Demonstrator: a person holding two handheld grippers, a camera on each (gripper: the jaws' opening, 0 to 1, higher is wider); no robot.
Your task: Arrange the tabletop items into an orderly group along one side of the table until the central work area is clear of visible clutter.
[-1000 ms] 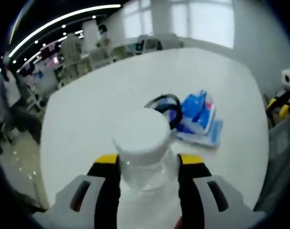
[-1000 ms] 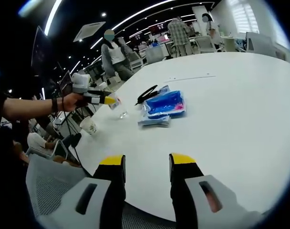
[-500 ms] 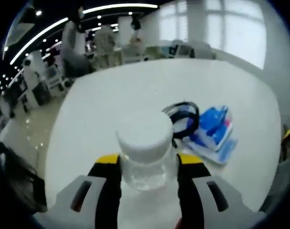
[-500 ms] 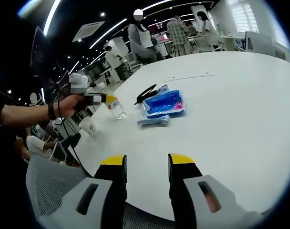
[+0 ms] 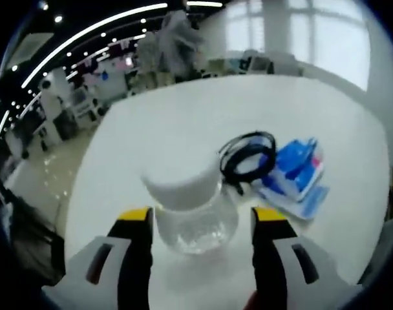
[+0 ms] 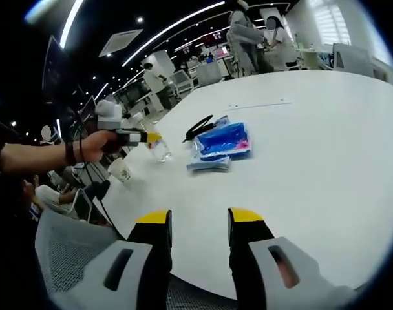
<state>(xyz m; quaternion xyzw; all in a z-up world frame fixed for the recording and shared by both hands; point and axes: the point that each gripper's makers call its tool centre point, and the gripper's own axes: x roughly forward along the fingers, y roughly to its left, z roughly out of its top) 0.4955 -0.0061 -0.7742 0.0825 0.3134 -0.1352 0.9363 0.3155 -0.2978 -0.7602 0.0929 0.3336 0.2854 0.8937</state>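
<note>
Half a second ago the left gripper's [image 5: 203,223] yellow-tipped jaws pressed against the clear jar [image 5: 191,210]; now they stand apart with a gap on each side of it, so the jar is released and sits on the worktop [image 5: 183,123] between them at the lower centre of the left gripper view.

Largest is the white worktop, spreading from the centre to the right of the right gripper view. A grey mesh chair back [image 6: 67,248] sits at the lower left of that view. The person's left hand [image 6: 96,143] at mid left holds the left gripper out over the worktop's near edge, with the jar just beyond its tips. The right gripper [image 6: 198,223] rises from the bottom of its own view, jaws parted and holding nothing.

Blue packets [image 5: 293,177] lie right of centre in the left gripper view, touching a coiled black cable [image 5: 247,152] on their left; both lie just beyond the jar. The jar has a white lid [image 5: 180,174]. A paper cup [image 6: 119,170] stands near the worktop's edge, below the hand.
</note>
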